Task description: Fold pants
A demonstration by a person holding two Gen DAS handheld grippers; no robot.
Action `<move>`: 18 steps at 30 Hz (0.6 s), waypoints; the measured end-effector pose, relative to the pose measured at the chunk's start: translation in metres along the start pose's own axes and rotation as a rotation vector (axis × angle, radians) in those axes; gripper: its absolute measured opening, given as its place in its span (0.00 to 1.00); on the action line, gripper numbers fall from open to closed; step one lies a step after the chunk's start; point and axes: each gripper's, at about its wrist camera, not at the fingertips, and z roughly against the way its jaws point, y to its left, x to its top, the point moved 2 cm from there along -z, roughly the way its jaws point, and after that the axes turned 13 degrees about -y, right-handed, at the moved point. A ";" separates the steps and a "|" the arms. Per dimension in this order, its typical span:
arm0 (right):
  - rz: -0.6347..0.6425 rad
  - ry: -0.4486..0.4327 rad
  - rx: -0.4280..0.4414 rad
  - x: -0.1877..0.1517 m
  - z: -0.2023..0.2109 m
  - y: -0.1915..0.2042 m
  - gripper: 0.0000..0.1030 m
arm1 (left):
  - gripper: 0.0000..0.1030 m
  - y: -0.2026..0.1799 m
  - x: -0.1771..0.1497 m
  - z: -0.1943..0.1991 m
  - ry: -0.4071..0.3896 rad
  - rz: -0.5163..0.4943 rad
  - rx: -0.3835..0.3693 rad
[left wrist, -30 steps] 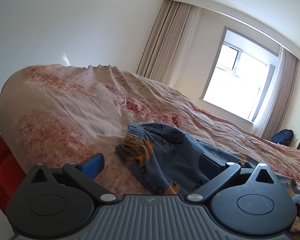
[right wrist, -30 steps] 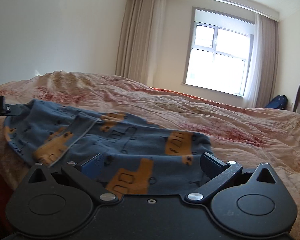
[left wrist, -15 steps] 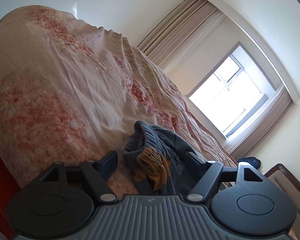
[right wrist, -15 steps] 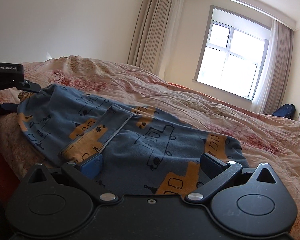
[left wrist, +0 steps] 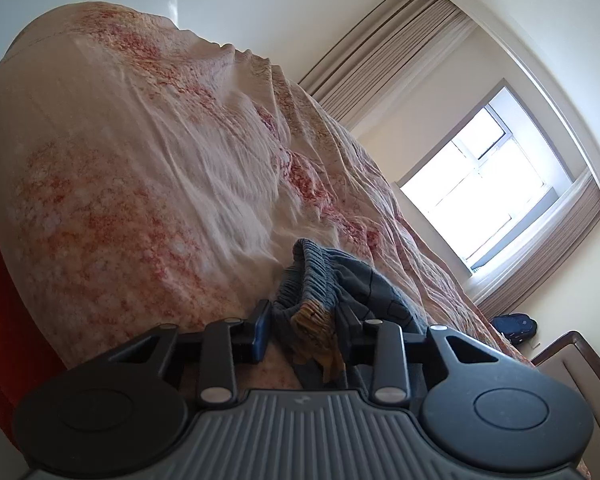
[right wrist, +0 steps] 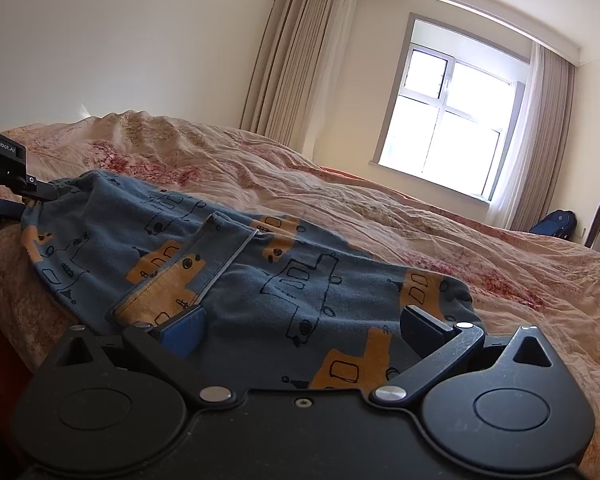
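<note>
— Two grippers are working the bed: the left gripper (left wrist: 304,330) is pinching the gathered waistband of the blue pyjama pants (left wrist: 328,280) between narrowed jaws.

— And the right gripper (right wrist: 300,326)?

— Its jaws are standing wide over the pants (right wrist: 236,276), which are lying spread across the near-left part of the pink floral bedspread (right wrist: 480,252).

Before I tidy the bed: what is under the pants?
The pants lie on the floral bedspread, with the waistband pinched in the left tongs. Whatever the fabric covers is hidden.
</note>
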 end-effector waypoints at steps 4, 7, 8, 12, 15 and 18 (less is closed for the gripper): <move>-0.035 -0.016 0.004 0.001 0.007 -0.008 1.00 | 0.23 -0.015 0.005 0.001 -0.012 -0.038 0.033; -0.070 -0.035 -0.005 0.003 0.015 -0.019 1.00 | 0.18 -0.036 0.009 0.006 -0.040 -0.109 0.037; -0.084 -0.042 -0.011 0.003 0.018 -0.023 1.00 | 0.18 -0.044 0.010 0.008 -0.050 -0.136 0.035; -0.123 -0.055 -0.030 0.001 0.028 -0.039 1.00 | 0.17 -0.083 0.014 0.022 -0.103 -0.247 -0.003; -0.142 -0.070 -0.056 -0.001 0.037 -0.049 1.00 | 0.17 -0.117 0.011 0.034 -0.135 -0.330 -0.049; -0.169 -0.076 -0.079 -0.004 0.044 -0.063 1.00 | 0.17 -0.153 0.003 0.046 -0.157 -0.411 -0.110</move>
